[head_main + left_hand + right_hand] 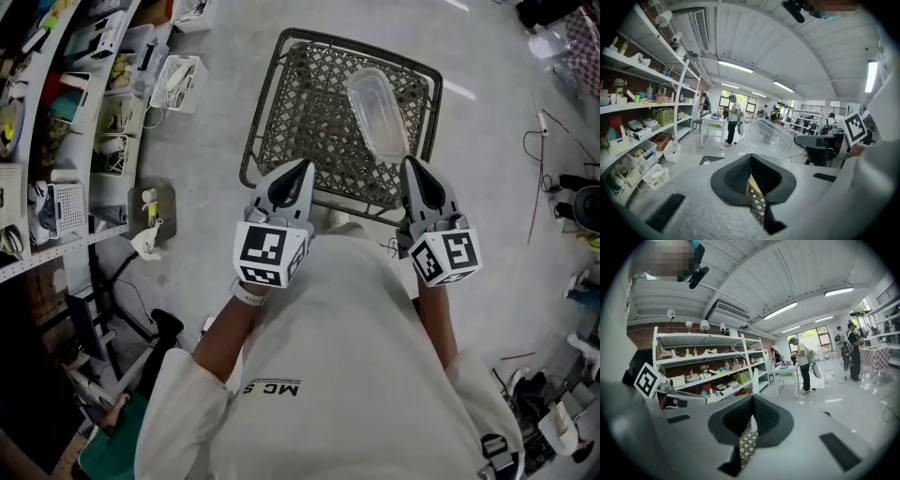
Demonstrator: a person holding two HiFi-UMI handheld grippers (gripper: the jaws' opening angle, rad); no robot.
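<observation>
While your left claw and right claw sit clamped on the near rim of the mesh basket, hold both level; clear container lies loose toward its right side.

A dark wire-lattice metal tray stands on the floor, to the right of the tall white shelving rack. A clear rectangular plastic tub lies on its mesh, toward the far right. The left gripper is at the tray's near-left edge and the right gripper at its near-right edge.
</observation>
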